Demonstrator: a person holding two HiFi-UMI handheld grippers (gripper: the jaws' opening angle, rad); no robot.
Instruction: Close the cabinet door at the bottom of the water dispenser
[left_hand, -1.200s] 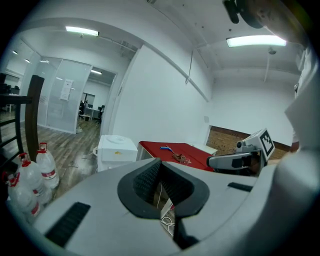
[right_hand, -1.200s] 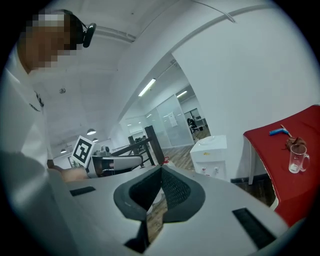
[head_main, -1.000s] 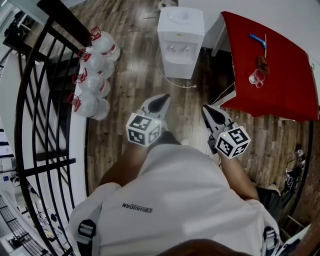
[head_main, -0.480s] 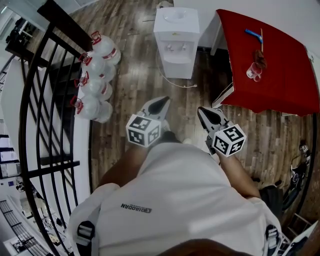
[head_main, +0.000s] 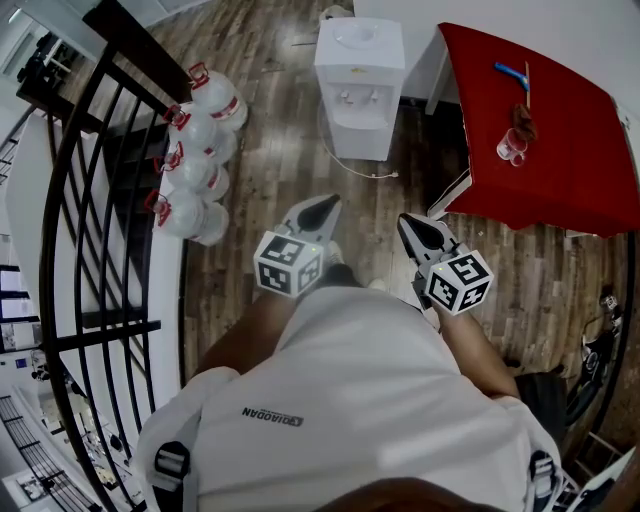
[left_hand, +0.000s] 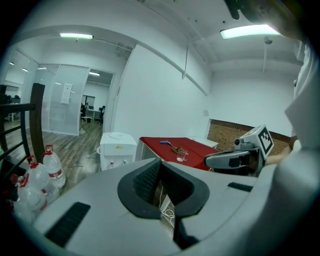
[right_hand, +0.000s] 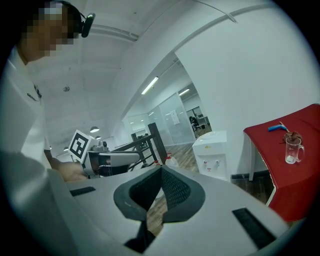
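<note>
1. The left gripper (head_main: 325, 203) is clenched, its black ribbed pads meeting at the tip with nothing between them, and it is pointing out over the brown wooden plank floor (head_main: 270, 190).
2. The right gripper (head_main: 408, 222) is riding just beside it, jaws pressed together and likewise empty.
3. Both tips are hanging well short of the white box-shaped water dispenser (head_main: 360, 80), which is standing on the floor against the wall, just beside the near corner of the red-clothed table (head_main: 560, 140).
4. The cabinet door (head_main: 357, 138) is sitting in the dispenser's lower front, below the taps. Whether it is ajar is too small to tell from here.
5. I'm judging that door as a light, thin, stiff hinged panel, swinging freely: no grasp needed, just a closed tip pushing flat near its free edge, away from the hinge.
6. No bottle is loading the dispenser's top, so a hard shove is probably sliding the whole unit; a gentle push is the call.
7. A white cord (head_main: 350, 165) is trailing on the floor in front, and clear water jugs (head_main: 195, 150) are lining the floor's left edge.
</note>
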